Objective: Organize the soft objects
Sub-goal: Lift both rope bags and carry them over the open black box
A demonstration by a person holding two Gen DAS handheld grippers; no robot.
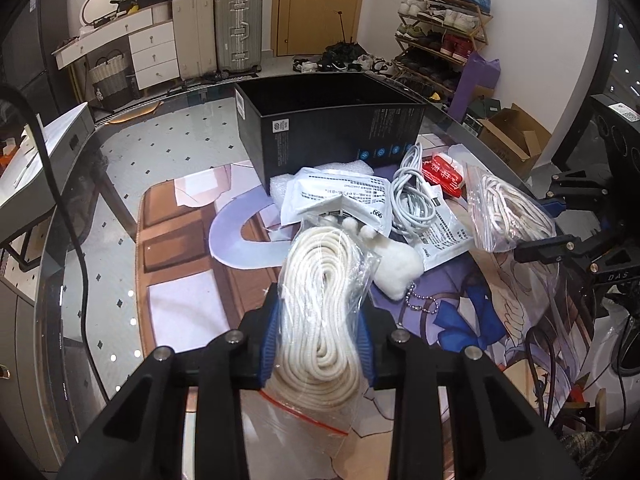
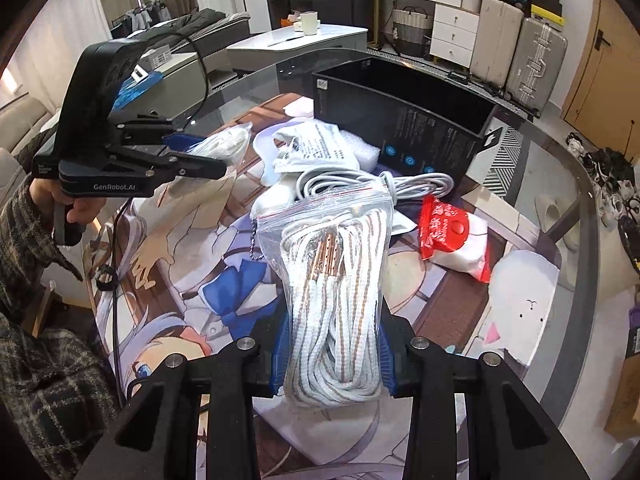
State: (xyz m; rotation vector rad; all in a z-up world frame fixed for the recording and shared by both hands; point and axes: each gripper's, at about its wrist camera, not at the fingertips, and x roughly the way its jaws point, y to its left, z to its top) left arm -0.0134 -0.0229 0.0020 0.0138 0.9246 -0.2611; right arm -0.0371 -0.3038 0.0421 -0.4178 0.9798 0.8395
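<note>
Hazards: left gripper (image 1: pixel 318 340) pinches a bagged rope coil (image 1: pixel 320 300) at lower centre; right gripper (image 2: pixel 334 354) pinches bagged striped laces (image 2: pixel 336 300) likewise. Slick plastic may slide free, or either bag snag the black box (image 1: pixel 328 128) rim at upper centre.

My left cam: close, low over table, black box (image 1: pixel 332 128) top centre. My right cam: same, box (image 2: pixel 404 120) upper right. Both share box, pile.
</note>
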